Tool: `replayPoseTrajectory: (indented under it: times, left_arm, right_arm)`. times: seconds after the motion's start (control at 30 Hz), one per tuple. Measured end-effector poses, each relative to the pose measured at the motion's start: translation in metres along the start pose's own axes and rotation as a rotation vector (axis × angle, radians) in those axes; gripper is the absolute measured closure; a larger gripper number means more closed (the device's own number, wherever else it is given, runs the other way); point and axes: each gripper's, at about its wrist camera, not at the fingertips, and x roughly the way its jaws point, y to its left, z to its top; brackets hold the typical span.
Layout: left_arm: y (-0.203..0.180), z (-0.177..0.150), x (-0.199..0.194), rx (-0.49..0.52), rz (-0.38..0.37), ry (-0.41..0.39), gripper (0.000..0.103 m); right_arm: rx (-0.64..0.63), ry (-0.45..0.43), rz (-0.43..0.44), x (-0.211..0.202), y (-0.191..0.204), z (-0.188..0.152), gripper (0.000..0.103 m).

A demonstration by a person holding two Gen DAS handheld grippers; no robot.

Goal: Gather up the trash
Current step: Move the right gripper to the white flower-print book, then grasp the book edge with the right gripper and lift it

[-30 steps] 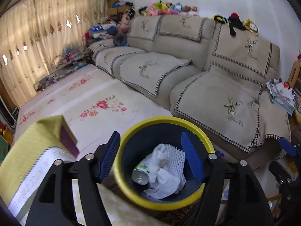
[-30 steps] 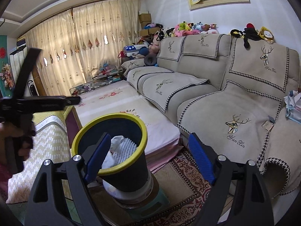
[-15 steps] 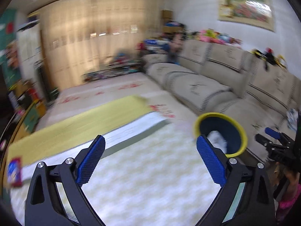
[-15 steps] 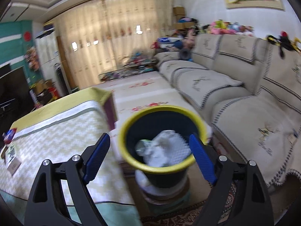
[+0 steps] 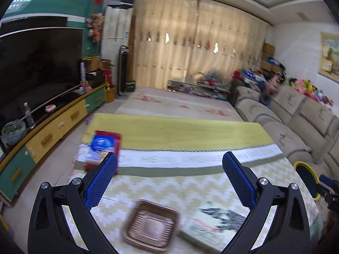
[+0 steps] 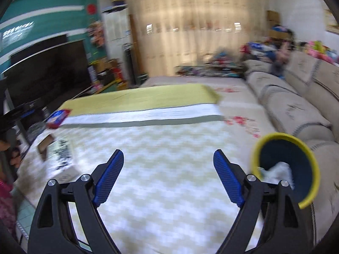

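just below the wide-open, empty left gripper [image 5: 169, 167]: brown plastic tray [image 5: 151, 224], likely light, thin, crushable; best pinched across one raised rim. right gripper [image 6: 168, 169] likewise spread, empty.

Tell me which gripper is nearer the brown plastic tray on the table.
Left. The left gripper hangs just above the brown tray; the right gripper is well off to the side, with the tray far at its left.

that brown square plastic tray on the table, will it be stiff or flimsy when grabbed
The brown square plastic tray looks thin-walled and ribbed like a food-package insert, so it is probably light and may flex or crumple under a pinch. It lies flat on the zigzag-patterned tablecloth, so a push would likely slide it, not tip it. Blur hides finer detail.
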Motion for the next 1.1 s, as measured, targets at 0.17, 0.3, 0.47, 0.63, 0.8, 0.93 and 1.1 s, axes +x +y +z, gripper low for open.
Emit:
replayPoseTrajectory:
  times: [0.17, 0.3, 0.47, 0.63, 0.8, 0.93, 1.1]
  left_arm:
    - [0.027, 0.0, 0.0, -0.035, 0.003, -0.025, 0.005]
    - [0.025, -0.001, -0.003, -0.036, 0.016, -0.041, 0.005]
    - [0.02, 0.001, -0.015, -0.057, 0.023, -0.064, 0.005]
    - [0.02, 0.0, -0.021, -0.067, 0.018, -0.07, 0.005]
    - [0.013, -0.001, -0.022, -0.044, 0.016, -0.065, 0.005]
    - [0.006, -0.002, -0.021, -0.028, 0.005, -0.059, 0.005]
    - [0.003, -0.003, -0.019, -0.035, 0.002, -0.055, 0.005]
  right_arm:
    - [-0.13, 0.067, 0.167, 0.029, 0.066, 0.005, 0.021]
    - [-0.228, 0.124, 0.286, 0.048, 0.113, 0.003, 0.021]
    - [-0.322, 0.181, 0.425, 0.063, 0.156, 0.0, 0.019]
    - [-0.412, 0.253, 0.433, 0.087, 0.18, -0.007, 0.016]
    - [-0.436, 0.302, 0.424, 0.103, 0.188, -0.017, 0.016]
    - [-0.45, 0.318, 0.414, 0.113, 0.195, -0.022, 0.016]
    - [-0.436, 0.337, 0.413, 0.119, 0.192, -0.022, 0.032]
